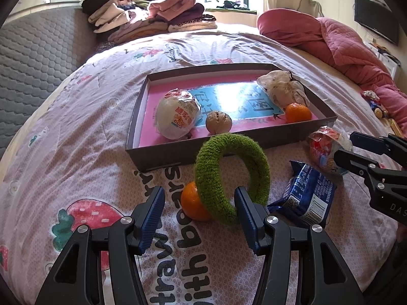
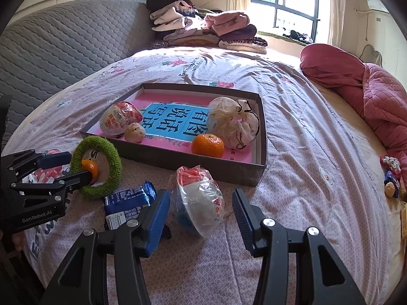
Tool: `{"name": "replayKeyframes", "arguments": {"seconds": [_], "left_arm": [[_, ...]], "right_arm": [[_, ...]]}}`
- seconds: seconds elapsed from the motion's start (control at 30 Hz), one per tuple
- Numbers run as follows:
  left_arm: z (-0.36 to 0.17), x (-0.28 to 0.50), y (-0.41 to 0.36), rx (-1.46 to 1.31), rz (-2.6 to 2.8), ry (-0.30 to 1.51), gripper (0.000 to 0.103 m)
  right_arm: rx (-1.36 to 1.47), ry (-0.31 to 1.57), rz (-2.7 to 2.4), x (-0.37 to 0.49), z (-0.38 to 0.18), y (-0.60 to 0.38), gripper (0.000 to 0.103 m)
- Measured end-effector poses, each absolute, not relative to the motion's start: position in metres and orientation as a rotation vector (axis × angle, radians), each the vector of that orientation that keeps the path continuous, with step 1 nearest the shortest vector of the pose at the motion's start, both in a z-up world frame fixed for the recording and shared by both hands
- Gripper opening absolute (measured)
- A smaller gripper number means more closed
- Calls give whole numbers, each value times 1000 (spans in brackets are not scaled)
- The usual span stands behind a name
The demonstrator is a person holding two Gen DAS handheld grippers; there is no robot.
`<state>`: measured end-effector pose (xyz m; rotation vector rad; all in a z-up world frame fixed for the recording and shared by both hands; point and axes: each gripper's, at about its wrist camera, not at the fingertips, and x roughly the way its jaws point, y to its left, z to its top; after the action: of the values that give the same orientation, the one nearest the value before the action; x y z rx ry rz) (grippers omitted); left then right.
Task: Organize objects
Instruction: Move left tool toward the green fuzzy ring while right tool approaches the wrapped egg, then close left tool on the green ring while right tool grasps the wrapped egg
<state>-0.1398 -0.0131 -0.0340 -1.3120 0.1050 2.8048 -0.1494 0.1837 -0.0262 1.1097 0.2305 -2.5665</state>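
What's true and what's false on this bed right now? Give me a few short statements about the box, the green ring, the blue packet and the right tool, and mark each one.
1. A mandarin lies inside the box. True.
2. The green ring lies inside the box. False: it is outside, on the bedspread in front of the box.
3. The blue packet is on the bedspread, outside the box. True.
4. The right tool is clamped on the blue packet. False: its jaws stand open on either side of a plastic-wrapped snack, with a gap showing.
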Motion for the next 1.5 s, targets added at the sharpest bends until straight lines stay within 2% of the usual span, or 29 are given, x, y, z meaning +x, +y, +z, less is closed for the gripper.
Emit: {"name": "replayKeyframes", "arguments": {"seconds": [0.4, 0.8, 0.97, 1.07, 1.5], "left_arm": [[-38, -150, -13, -1282, 2788, 91, 58], [-31, -153, -15, -1246, 2752, 28, 26], [-31, -154, -19, -1245, 2739, -4, 24], [-28, -153, -20, -1227, 2735, -13, 16], [-18, -147, -17, -1160, 2759, 2, 14]], "right_arm": [[1134, 225, -2546, -152, -40, 180, 51], [1138, 161, -2518, -156, -44, 183, 49], [1126, 172, -2510, -156, -43, 181, 48], [1114, 183, -2509, -155, -42, 179, 48], [1099, 137, -2506, -156, -39, 183, 48]]}}
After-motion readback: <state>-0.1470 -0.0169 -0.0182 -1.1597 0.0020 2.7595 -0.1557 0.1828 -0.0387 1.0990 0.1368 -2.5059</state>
